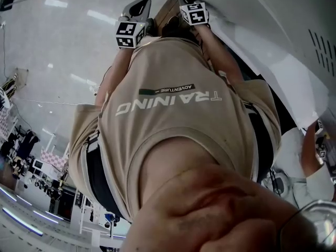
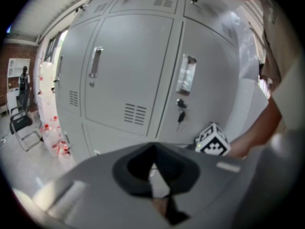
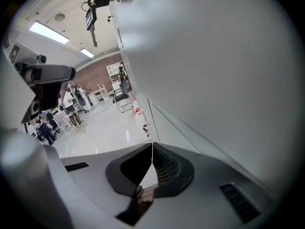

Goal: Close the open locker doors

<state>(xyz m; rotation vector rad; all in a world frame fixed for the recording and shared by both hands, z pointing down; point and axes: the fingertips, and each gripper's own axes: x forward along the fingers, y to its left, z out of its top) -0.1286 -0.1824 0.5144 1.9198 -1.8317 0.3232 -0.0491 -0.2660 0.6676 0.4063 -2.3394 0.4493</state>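
Two grippers reach up past a person's beige shirt [image 1: 173, 114] in the head view, the left gripper [image 1: 137, 8] beside the right gripper [image 1: 190, 7], both near a white locker door [image 1: 273, 51] at the right.

In the left gripper view its jaws meet at the tips with nothing between them, facing grey lockers [image 2: 128, 70] with shut doors.

In the right gripper view its jaws are likewise pressed together and empty, close against the locker door, where a key [image 3: 93, 15] hangs from the lock.

grey locker doors [image 2: 128, 75] stand shut, vented and with recessed handles, while a keyed door [image 3: 214, 66] seems ajar.
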